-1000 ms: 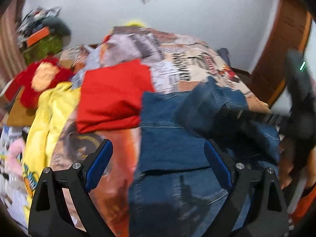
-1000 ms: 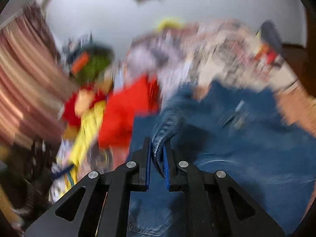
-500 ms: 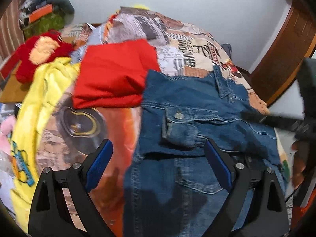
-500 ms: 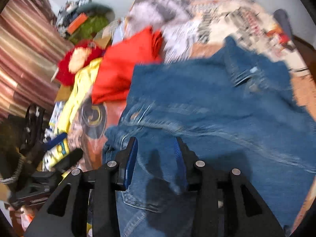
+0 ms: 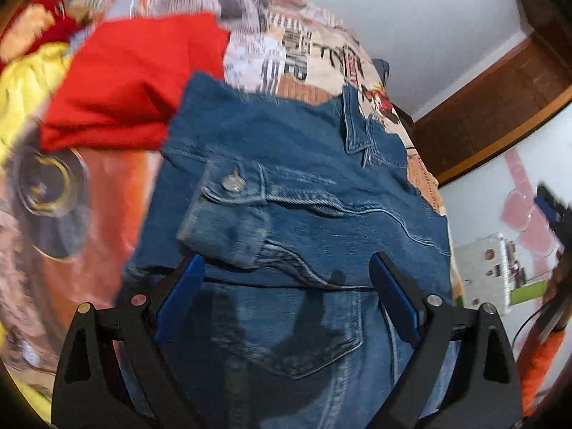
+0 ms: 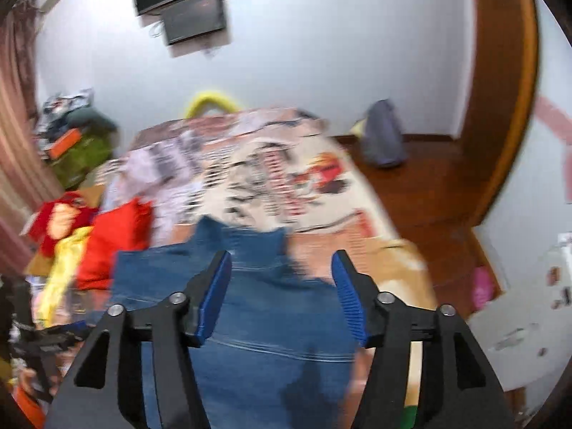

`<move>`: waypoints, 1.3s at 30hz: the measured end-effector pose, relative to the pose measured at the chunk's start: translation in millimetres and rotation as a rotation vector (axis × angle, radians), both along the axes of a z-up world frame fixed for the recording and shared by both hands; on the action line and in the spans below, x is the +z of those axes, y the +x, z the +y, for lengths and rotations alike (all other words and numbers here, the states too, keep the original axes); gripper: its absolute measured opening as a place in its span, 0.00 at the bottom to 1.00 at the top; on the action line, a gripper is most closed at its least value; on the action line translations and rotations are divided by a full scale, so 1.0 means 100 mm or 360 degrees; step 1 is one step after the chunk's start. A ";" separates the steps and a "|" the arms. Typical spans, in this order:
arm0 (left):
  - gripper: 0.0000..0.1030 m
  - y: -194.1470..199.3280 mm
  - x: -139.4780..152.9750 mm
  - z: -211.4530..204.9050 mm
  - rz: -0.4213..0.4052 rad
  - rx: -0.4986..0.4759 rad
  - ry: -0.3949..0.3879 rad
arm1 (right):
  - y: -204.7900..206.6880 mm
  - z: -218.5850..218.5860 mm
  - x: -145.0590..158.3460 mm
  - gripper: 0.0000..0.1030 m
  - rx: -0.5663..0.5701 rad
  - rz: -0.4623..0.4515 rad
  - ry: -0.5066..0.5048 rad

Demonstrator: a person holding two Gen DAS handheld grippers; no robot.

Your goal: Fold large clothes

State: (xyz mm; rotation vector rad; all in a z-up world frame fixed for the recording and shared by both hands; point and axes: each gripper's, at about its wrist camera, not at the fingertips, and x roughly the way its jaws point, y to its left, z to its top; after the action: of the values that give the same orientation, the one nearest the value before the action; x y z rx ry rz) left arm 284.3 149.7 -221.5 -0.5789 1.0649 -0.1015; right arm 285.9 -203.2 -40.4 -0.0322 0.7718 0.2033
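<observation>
Mid-fold: denim jacket [image 5: 304,186] spread on the bed [image 5: 321,53], cuffed sleeve [image 5: 228,214] laid across its front. Left tongs [image 5: 286,307] and right tongs [image 6: 280,293] both spread, holding nothing. Next, probably: grip an edge and fold across.

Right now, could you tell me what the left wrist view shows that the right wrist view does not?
Only the left wrist view shows the cuff button on the sleeve folded across the denim jacket, and the collar. Only the right wrist view shows the wall-mounted screen and a grey bag on the floor. Both show the jacket on the printed bedspread, the red garment, and an open gripper: left, right.
</observation>
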 end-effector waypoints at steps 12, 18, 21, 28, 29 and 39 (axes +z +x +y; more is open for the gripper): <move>0.74 0.22 -0.12 -0.09 0.0029 0.0128 0.0056 | -0.07 -0.34 -1.17 0.55 -0.0019 0.0498 -0.0031; 0.38 0.37 -0.13 -0.11 0.0030 0.0162 0.0247 | -0.18 -0.36 -1.54 0.55 0.0028 0.0665 0.0057; 0.28 0.48 0.03 -0.15 -0.0047 0.0103 0.0248 | -0.19 -0.30 -1.64 0.55 0.0024 0.0699 0.0076; 0.25 0.51 0.81 -0.18 -0.0420 0.0051 0.0349 | -0.17 -0.38 -1.44 0.55 -0.0074 0.0575 0.0042; 0.24 0.50 0.89 -0.18 -0.0460 0.0064 0.0372 | -0.17 -0.40 -1.39 0.55 -0.0084 0.0546 0.0041; 0.31 0.36 0.11 0.03 -0.0073 -0.0006 0.0665 | -0.14 -0.42 -1.52 0.55 -0.0146 0.0609 0.0124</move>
State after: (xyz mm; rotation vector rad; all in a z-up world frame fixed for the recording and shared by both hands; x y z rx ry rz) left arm 320.1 152.7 -210.7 -0.1960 1.0054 0.1036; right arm 272.2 -245.2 -192.6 0.1189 1.1431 0.1533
